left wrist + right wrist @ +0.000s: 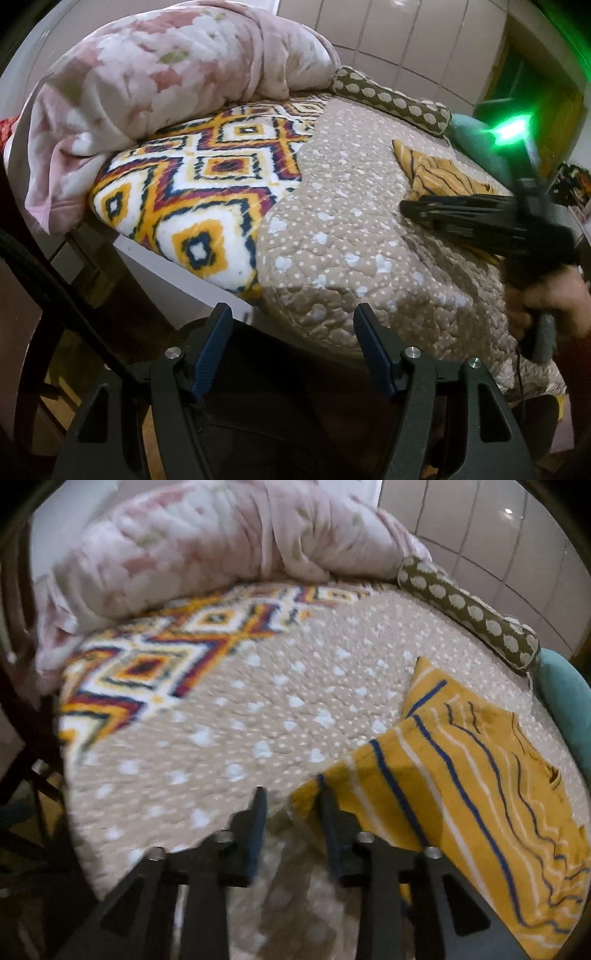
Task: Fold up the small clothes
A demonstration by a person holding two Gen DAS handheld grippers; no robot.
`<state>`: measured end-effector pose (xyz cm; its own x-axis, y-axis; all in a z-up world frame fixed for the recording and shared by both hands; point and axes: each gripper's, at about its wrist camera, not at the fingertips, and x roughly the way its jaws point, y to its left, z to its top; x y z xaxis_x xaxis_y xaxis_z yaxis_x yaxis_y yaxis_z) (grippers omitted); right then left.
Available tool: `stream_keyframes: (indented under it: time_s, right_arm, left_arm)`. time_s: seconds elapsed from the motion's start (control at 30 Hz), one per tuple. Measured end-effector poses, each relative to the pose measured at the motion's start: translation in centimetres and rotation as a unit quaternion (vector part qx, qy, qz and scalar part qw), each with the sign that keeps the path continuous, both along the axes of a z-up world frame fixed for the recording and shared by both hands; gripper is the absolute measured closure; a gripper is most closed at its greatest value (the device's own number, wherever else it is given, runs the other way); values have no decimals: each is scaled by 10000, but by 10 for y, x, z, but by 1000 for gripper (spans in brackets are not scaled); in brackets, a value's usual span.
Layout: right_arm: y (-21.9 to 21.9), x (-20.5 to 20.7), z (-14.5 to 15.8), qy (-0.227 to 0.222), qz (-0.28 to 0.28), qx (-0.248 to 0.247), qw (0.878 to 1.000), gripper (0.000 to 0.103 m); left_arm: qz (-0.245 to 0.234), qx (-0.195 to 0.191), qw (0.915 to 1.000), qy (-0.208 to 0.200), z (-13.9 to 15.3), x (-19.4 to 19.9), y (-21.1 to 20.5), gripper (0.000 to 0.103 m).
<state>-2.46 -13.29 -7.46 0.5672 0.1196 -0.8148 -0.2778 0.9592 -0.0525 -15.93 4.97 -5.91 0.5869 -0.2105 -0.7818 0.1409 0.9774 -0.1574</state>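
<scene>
Left gripper [291, 347] hangs low at the bed's near edge, over the rim of the beige dotted quilt [351, 221], jaws spread wide with nothing between them. Across from it the right gripper [436, 212] reaches in level from the right side, gripped by a bare hand [550, 302], a green light glowing above it. From its own camera the right gripper [291, 812] sits just above the quilt [240, 720], jaws parted with a modest gap, the right finger [328, 812] at the near left corner of the yellow striped garment [461, 775]; whether it touches the cloth I can't tell, the view is blurred. That garment lies spread and wrinkled toward the bed's right side. Around it: a diamond-patterned blanket [184, 192] on the left half, a heaped pink floral comforter [155, 66] at the far left corner, an olive spotted bolster [469, 616] along the far edge, a teal cushion [565, 701] beside it at the right.
</scene>
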Motion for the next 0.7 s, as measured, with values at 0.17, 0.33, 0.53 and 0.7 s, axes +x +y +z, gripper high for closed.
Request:
stream_keyframes:
  time_s: [0.17,0.33,0.53,0.7]
  right_arm:
    - [-39,-50,28,-556,-471,411,9965,68]
    - [-145,-101,39,-870,-1927,867,9735,68]
    - [-273,-171,4,-707,-3974,1234,9066,66]
    - [-322,-218,-6,-848,-4565,1881,8655,68]
  left_arm:
    - [-318,157,9994,14,6,-3,-28,36]
    - [-826,327,9960,63,8,-12,-74,34]
    - [-1461,461,9876,344,6,-23,-136,34]
    - [-1755,762,9813,218,17,-30,-171,34]
